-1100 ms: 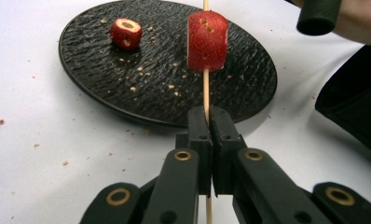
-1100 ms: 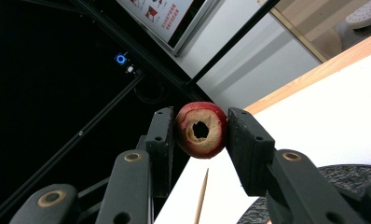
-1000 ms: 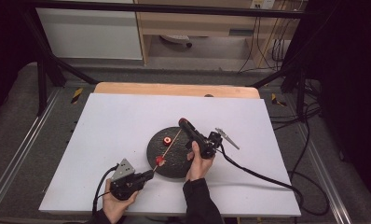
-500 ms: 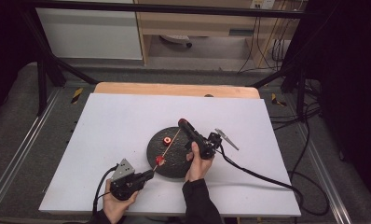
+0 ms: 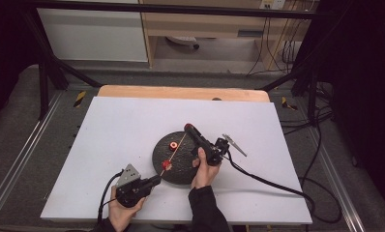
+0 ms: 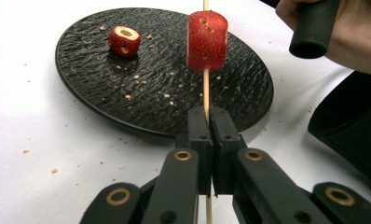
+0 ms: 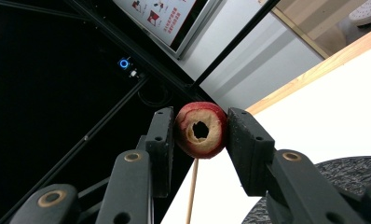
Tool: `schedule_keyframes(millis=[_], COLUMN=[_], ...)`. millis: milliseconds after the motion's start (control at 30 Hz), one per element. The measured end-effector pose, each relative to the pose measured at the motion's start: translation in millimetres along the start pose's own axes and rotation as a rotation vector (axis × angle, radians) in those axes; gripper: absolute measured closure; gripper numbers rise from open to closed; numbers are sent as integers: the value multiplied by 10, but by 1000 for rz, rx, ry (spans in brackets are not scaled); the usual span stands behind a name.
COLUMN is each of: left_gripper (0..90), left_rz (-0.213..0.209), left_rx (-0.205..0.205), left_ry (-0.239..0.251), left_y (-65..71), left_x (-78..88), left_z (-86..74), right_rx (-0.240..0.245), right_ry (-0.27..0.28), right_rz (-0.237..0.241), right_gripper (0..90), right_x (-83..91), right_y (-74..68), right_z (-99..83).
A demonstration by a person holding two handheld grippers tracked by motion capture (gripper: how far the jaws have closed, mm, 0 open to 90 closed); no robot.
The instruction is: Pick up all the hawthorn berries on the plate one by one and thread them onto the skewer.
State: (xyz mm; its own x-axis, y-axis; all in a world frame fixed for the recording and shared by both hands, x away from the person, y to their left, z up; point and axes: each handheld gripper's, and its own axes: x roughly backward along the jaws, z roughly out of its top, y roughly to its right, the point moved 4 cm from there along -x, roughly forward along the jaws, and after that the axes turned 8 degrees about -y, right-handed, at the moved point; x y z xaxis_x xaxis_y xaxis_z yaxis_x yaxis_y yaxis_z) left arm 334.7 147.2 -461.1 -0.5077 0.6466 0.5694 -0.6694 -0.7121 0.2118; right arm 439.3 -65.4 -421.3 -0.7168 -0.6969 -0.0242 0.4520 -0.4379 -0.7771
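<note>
A black round plate [image 5: 181, 166] [image 6: 104, 93] lies on the white table. My left gripper [image 5: 155, 180] [image 6: 207, 128], at the plate's near left edge, is shut on the lower end of a thin wooden skewer [image 5: 177, 149] [image 6: 205, 88]. One red cored fruit piece [image 5: 167, 165] [image 6: 207, 41] is threaded on the skewer above the plate. My right gripper [image 5: 189, 128] [image 7: 201, 133] is shut on a second cored red fruit piece [image 7: 201, 129] at the skewer's [image 7: 191, 193] far tip. A third piece [image 5: 173, 144] [image 6: 124, 40] lies loose on the plate.
Crumbs dot the plate and the white table [image 5: 108, 140]. A wooden strip [image 5: 181, 93] borders the table's far edge. Cables [image 5: 268, 179] trail from the right gripper across the table's right side. Black frame posts [image 5: 43, 72] stand at the back corners.
</note>
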Motion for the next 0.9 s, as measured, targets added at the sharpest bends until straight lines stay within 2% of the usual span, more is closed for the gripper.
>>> schedule_keyframes(millis=[333, 467, 667, 800, 900], left_gripper=[882, 882, 883, 884, 884], left_rz=[4, 8, 27, 22, 30], left_rx=[33, 33, 30, 54, 65], left_ry=[6, 2, 15, 16, 19], left_y=[22, 31, 112, 179, 205], left_x=[-33, -43, -40, -40, -54], left_z=[52, 90, 116, 101, 119], right_rx=[-3, -1, 2, 6, 14], right_ry=[-13, -2, 5, 27, 23], right_rz=[4, 6, 17, 18, 15], right_gripper=[630, 631, 633, 634, 635], right_x=[-11, -1, 23, 30, 32], right_y=[8, -5, -41, -55, -56], right_z=[-67, -52, -2, 26, 18])
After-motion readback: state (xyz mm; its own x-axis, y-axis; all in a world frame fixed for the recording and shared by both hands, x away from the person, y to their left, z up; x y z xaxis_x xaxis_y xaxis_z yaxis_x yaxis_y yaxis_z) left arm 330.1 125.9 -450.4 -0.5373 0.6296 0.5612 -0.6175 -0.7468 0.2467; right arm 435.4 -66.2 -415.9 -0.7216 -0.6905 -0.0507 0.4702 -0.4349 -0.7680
